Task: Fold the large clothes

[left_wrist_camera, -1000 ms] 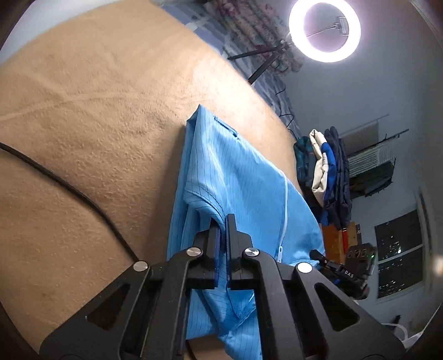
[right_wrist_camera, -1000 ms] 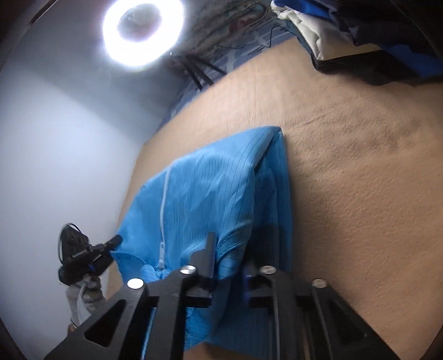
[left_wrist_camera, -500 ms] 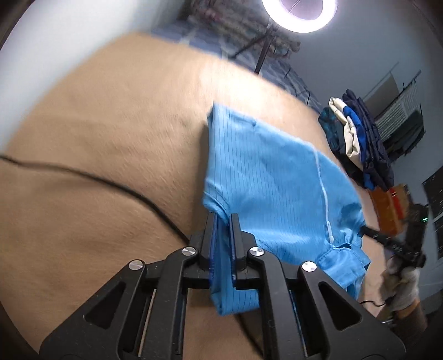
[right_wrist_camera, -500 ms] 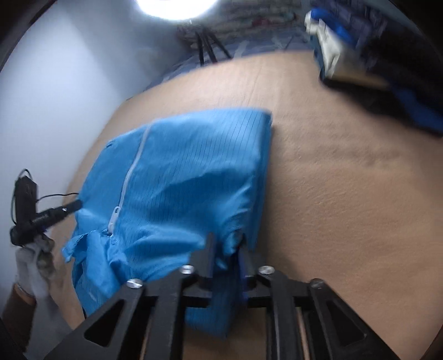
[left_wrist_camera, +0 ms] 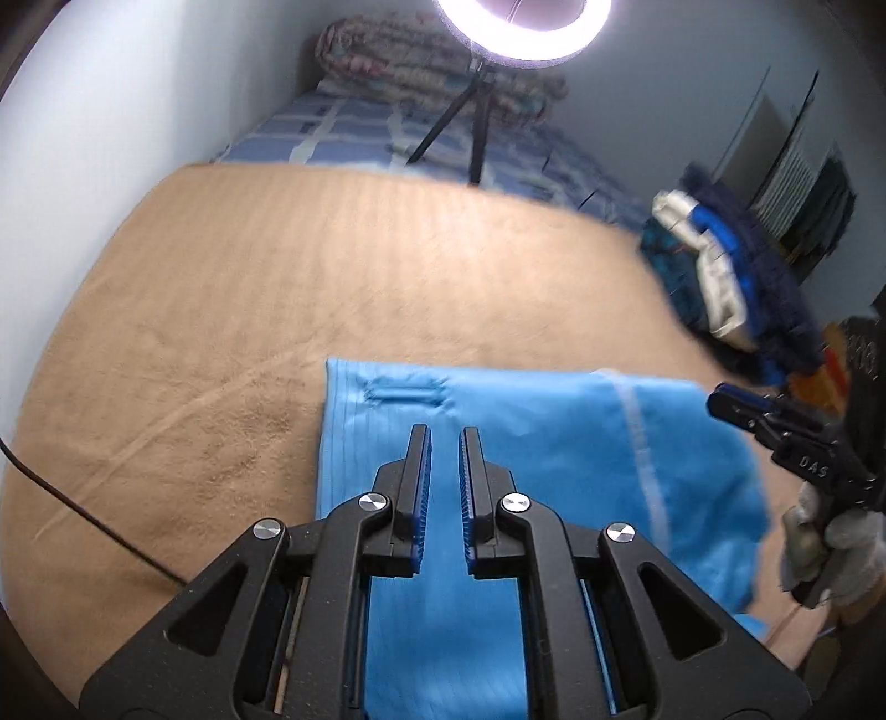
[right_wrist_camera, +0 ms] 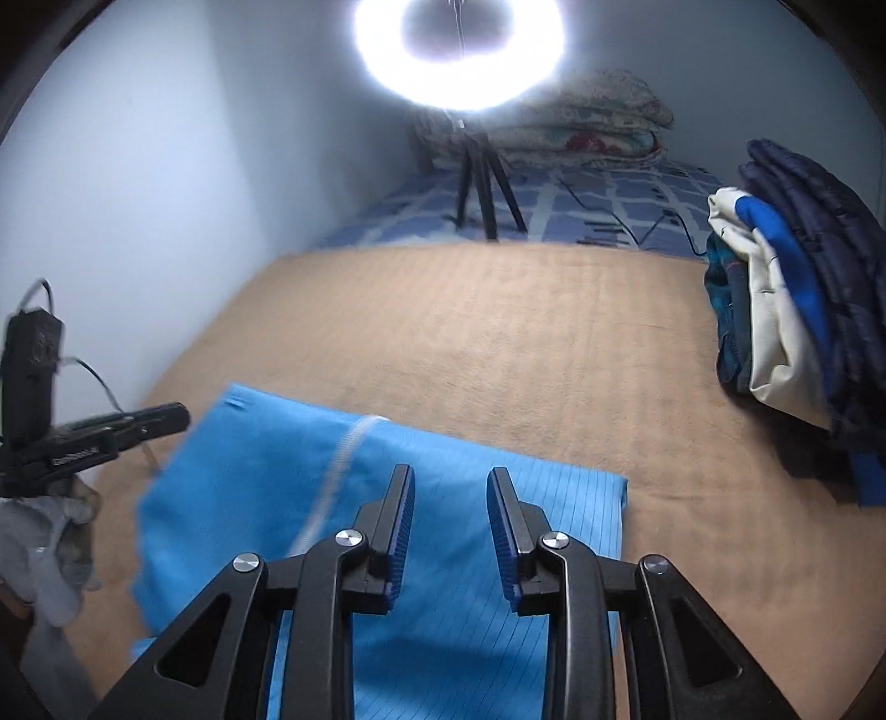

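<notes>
A bright blue striped garment (left_wrist_camera: 531,443) with a white zipper lies folded flat on the tan blanket (left_wrist_camera: 277,288); it also shows in the right wrist view (right_wrist_camera: 266,487). My left gripper (left_wrist_camera: 444,435) hovers over the garment's left part, jaws slightly apart and empty. My right gripper (right_wrist_camera: 449,476) is open and empty above the garment's right part, near its right edge. Each gripper shows at the side of the other's view: the right one (left_wrist_camera: 775,426), the left one (right_wrist_camera: 105,432).
A pile of folded dark blue and white clothes (right_wrist_camera: 786,310) sits at the blanket's right edge. A ring light on a tripod (right_wrist_camera: 459,50) stands behind, on a blue checked bedsheet (right_wrist_camera: 581,210). A black cable (left_wrist_camera: 83,515) crosses the blanket at left. A wall runs along the left.
Both grippers carried the garment's edge over and down, then let go. Their jaws have opened, and the garment now lies flat in a shorter fold.
</notes>
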The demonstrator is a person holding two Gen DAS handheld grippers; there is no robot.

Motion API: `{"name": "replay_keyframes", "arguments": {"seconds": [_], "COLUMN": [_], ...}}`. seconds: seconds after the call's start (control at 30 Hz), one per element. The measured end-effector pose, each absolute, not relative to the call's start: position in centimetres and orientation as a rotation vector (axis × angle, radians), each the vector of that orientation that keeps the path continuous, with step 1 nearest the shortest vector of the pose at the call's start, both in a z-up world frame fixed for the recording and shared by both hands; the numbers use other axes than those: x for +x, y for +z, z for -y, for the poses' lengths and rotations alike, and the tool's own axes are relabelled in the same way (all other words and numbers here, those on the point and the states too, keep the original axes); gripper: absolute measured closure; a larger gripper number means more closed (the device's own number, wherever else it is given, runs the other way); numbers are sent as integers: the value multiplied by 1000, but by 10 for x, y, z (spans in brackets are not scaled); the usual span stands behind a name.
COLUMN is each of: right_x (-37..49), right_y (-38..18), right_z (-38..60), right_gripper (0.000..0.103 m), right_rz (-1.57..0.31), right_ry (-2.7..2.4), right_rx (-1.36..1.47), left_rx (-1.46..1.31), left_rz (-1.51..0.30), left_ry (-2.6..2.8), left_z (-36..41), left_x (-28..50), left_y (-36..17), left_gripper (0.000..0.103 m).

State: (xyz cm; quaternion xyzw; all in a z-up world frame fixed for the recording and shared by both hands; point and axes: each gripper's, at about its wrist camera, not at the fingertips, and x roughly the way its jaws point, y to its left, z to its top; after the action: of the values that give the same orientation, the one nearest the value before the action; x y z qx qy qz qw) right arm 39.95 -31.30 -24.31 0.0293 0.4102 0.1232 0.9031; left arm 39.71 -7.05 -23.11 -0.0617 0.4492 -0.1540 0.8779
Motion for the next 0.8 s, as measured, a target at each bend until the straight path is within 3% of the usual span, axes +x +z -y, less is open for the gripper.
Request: {"name": "replay_keyframes", "arguments": {"seconds": [0.17,0.33,0.57,0.67,0.8], "right_x": [411,411,321,282,252], "right_y": [-289,-285,-228,-221,-231], "right_z": [319,328,319,303,276], "right_gripper": [76,75,75,75,84], "right_rz": [-973,-994,-902,-932,-992], "right_ry": [192,193,447,588,746], "right_rx": [30,67,52,45,62], "left_rx": [-142,-162,-215,-219,-151], "left_rz": [-996,-986,-872,-880,-902], "left_ry": [-296,-316,-478,-560,-621], "left_z": [65,56,38,46,74], "left_x": [407,393,272,220,187], "left_y": [-282,-258,-199,-197,-209], "left_gripper": [96,96,96,96,96]}}
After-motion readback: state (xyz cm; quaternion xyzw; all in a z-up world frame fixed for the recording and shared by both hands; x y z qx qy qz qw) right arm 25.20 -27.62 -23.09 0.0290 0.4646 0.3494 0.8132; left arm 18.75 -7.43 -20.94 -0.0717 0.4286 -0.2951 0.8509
